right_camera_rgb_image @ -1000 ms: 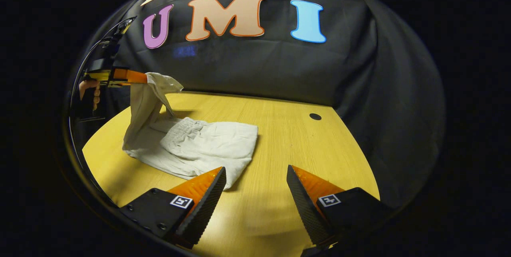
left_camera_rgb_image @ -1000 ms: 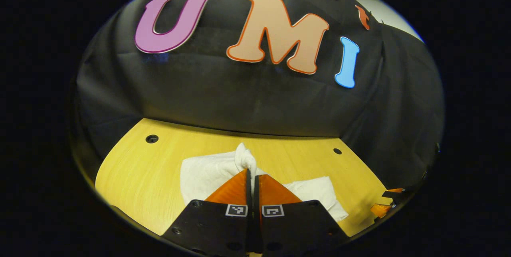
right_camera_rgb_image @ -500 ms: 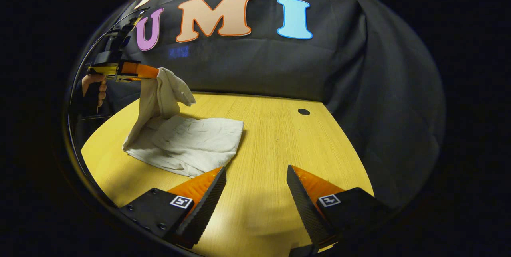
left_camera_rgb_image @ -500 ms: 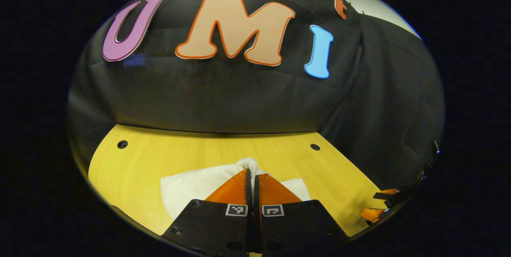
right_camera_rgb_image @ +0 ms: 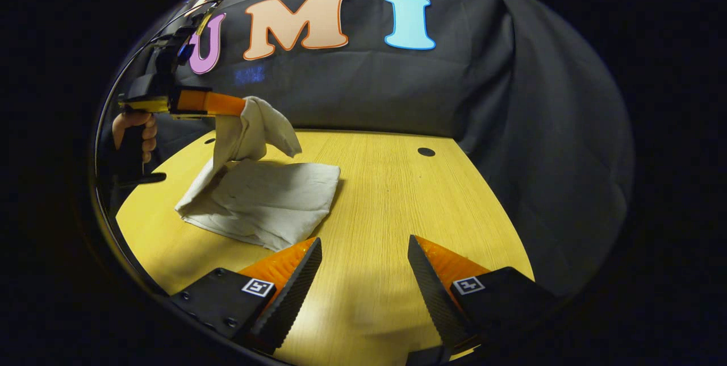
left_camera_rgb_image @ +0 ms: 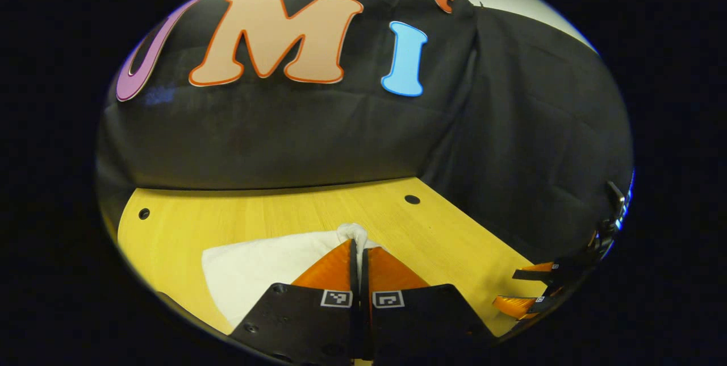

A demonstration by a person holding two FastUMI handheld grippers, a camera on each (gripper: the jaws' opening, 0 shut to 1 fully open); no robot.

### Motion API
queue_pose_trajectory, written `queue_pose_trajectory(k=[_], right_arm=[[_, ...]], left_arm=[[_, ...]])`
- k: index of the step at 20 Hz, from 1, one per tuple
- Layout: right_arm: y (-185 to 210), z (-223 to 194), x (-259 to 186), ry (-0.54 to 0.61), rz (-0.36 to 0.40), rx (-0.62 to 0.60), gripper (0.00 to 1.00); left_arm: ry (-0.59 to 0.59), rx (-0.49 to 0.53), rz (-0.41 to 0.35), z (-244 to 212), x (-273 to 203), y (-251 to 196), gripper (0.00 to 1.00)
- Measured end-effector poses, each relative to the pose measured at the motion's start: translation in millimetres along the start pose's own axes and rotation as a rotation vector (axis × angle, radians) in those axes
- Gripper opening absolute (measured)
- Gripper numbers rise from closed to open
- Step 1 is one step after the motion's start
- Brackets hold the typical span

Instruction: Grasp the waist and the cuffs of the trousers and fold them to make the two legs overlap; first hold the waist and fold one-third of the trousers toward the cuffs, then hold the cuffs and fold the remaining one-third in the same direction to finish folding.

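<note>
Cloth pinched in your left gripper (right_camera_rgb_image: 241, 105) is the free end of the trousers (right_camera_rgb_image: 267, 201), by the task most likely the cuffs, and you hold it raised above the stack so the last third can travel over the part already laid down rather than drag across it. In the left gripper view that gripper's (left_camera_rgb_image: 358, 249) fingers are pressed together on a small bunch of white fabric poking up between their tips, with the folded bulk of the trousers (left_camera_rgb_image: 255, 266) below and to the left of them. In the right gripper view your hand (right_camera_rgb_image: 133, 133) carries that gripper from the far left, and the lifted flap hangs from it in a loose drape, its lower part running down into the far left edge of the stack. The stack itself lies flat on the surface (right_camera_rgb_image: 397, 195), a rough rectangle whose long axis runs from the far left corner under the lifted end toward the near right, where its corner sits just beside one finger of your right gripper (right_camera_rgb_image: 363, 275). That right gripper is spread wide with nothing between its fingers, hovering low over bare wood to the right of the trousers. My judgement is that it waits there clear of the fold's path, ready to steady or smooth the stack's near edge.
</note>
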State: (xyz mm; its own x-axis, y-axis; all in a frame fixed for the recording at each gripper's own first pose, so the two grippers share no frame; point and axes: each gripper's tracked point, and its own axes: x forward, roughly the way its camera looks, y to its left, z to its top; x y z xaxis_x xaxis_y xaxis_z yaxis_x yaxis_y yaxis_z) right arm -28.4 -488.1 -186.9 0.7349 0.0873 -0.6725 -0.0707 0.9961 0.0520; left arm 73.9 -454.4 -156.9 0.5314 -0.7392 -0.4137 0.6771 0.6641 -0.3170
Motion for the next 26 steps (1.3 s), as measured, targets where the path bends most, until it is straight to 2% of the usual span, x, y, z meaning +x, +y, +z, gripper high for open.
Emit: queue_pose_trajectory(k=[5,10,12,14,16,21,26], right_arm=[[-1.3,0.6,3.5,0.0,0.005,0.001,0.98],[1.7,3.6,3.4,-0.006,0.018,0.001,0.99],[6.1,13.8,2.7,-0.021,0.025,-0.004,0.99],[14.3,33.8,2.7,-0.054,0.03,-0.002,0.98],[26.8,54.0,0.3,-0.101,0.032,0.007,0.99],[80.0,113.7,-5.9,-0.234,0.06,0.046,0.98],[134.1,172.3,-24.6,-0.375,0.086,0.041,0.98]], left_arm=[[0.086,0.047,-0.045,-63.4,8.2,-27.1,0.0],[0.132,0.054,-0.058,-99.6,8.8,-34.8,0.0],[0.13,0.035,-0.074,-101.9,0.8,-37.5,0.11],[0.105,0.024,-0.092,-97.0,-14.1,-40.2,0.55],[0.059,0.055,-0.054,-82.4,-36.9,-25.0,0.99],[-0.074,0.106,0.101,-34.3,-108.7,39.8,0.95],[-0.21,0.161,0.358,22.0,-179.6,132.0,0.95]])
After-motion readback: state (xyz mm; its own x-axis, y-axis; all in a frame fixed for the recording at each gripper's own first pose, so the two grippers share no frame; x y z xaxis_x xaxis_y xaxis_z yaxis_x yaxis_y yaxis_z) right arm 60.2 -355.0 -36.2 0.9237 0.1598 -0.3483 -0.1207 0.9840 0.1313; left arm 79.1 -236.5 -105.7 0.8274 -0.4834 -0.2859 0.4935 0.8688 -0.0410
